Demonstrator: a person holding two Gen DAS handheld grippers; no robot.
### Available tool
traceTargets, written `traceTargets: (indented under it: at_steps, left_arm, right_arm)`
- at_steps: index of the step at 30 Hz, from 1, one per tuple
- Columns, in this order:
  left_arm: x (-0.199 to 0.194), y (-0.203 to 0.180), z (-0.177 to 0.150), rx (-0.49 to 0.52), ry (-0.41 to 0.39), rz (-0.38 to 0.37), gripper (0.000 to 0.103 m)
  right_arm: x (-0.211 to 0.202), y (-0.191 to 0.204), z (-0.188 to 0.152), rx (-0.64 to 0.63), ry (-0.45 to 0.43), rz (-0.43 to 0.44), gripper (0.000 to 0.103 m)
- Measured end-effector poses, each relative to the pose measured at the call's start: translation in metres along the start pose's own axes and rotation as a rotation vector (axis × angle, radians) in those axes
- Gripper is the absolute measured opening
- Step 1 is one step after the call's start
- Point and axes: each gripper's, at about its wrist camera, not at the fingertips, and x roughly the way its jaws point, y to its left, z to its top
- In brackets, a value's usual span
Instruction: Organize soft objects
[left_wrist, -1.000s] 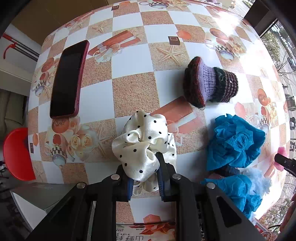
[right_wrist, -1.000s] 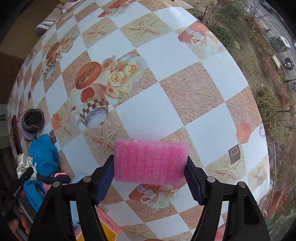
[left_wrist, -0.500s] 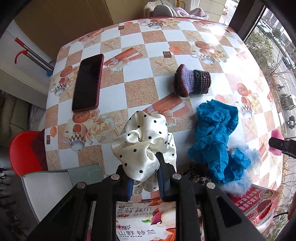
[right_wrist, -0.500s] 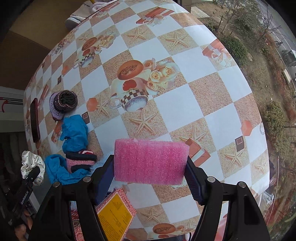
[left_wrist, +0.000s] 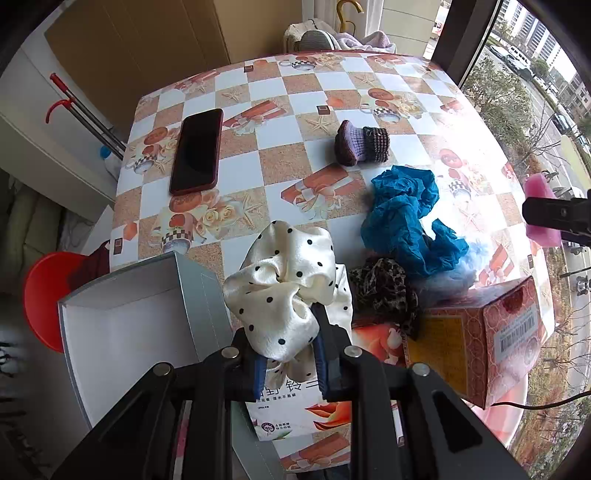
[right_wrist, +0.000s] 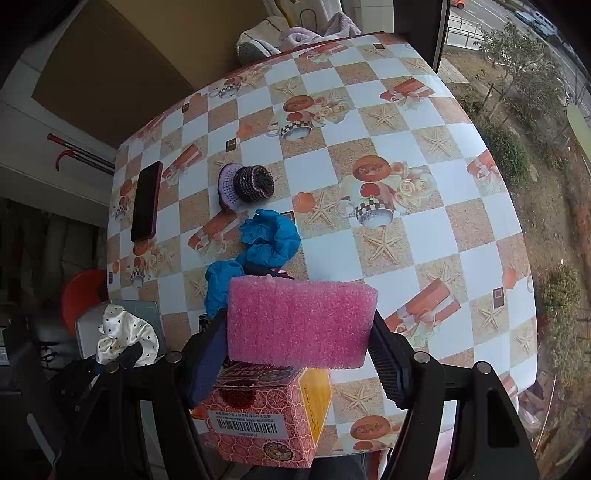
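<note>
My left gripper (left_wrist: 290, 354) is shut on a white satin scrunchie with black dots (left_wrist: 286, 284), held above the table's near edge, beside an open grey box with a white inside (left_wrist: 125, 325). My right gripper (right_wrist: 297, 350) is shut on a pink foam sponge (right_wrist: 301, 321), held above a pink patterned carton (right_wrist: 266, 413). On the table lie a crumpled blue cloth (left_wrist: 404, 218), a leopard-print scrunchie (left_wrist: 384, 291) and a small purple knitted hat (left_wrist: 362, 146). The scrunchie also shows in the right wrist view (right_wrist: 123, 336).
A dark red phone (left_wrist: 197, 151) lies at the table's left. A printed tissue pack (left_wrist: 295, 406) lies under my left gripper. The pink carton (left_wrist: 480, 339) stands at the near right. A red stool (left_wrist: 44, 291) is beside the table. Window glass runs along the right.
Both grippers have pulled back and up from the table with their loads. The open grey box and the pink carton have come into view at the near edge.
</note>
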Motion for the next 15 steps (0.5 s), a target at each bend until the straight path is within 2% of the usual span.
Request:
traceTargets:
  at_steps: [8, 15]
  left_arm:
    - [-0.038, 0.018, -0.034, 0.000, -0.055, -0.029, 0.023]
    - [-0.054, 0.043, -0.066, -0.019, -0.064, -0.025, 0.024]
  right_arm:
    - [-0.031, 0.053, -0.037, -0.104, -0.037, 0.000, 0.072]
    - [-0.037, 0.098, -0.075, -0.165, -0.032, 0.025, 0.072]
